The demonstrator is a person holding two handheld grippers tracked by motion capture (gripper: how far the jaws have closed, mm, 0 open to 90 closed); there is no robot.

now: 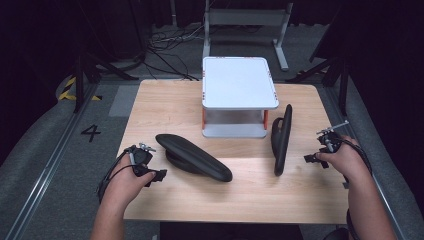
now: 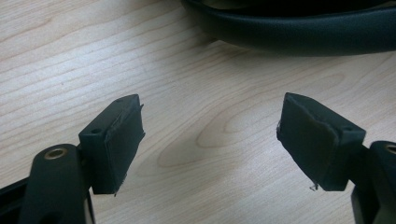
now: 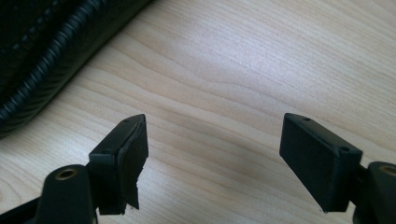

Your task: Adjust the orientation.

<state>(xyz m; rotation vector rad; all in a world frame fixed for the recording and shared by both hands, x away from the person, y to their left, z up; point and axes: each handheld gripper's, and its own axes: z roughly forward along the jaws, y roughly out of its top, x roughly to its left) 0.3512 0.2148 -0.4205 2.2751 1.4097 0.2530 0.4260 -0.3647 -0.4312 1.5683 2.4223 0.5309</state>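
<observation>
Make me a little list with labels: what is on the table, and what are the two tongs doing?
table: wooden table
left black pad: long black pad, lying flat
right black pad: second black pad, standing on its edge
at the back: white stand with orange posts
left tongs: left tongs open, holding nothing, beside the flat pad
right tongs: right tongs open, holding nothing, beside the standing pad

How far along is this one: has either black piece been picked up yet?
Nothing looks done. The flat black piece and the one on edge both rest on the table. Left tongs and right tongs stand open and empty beside them. Grasping remains.
</observation>
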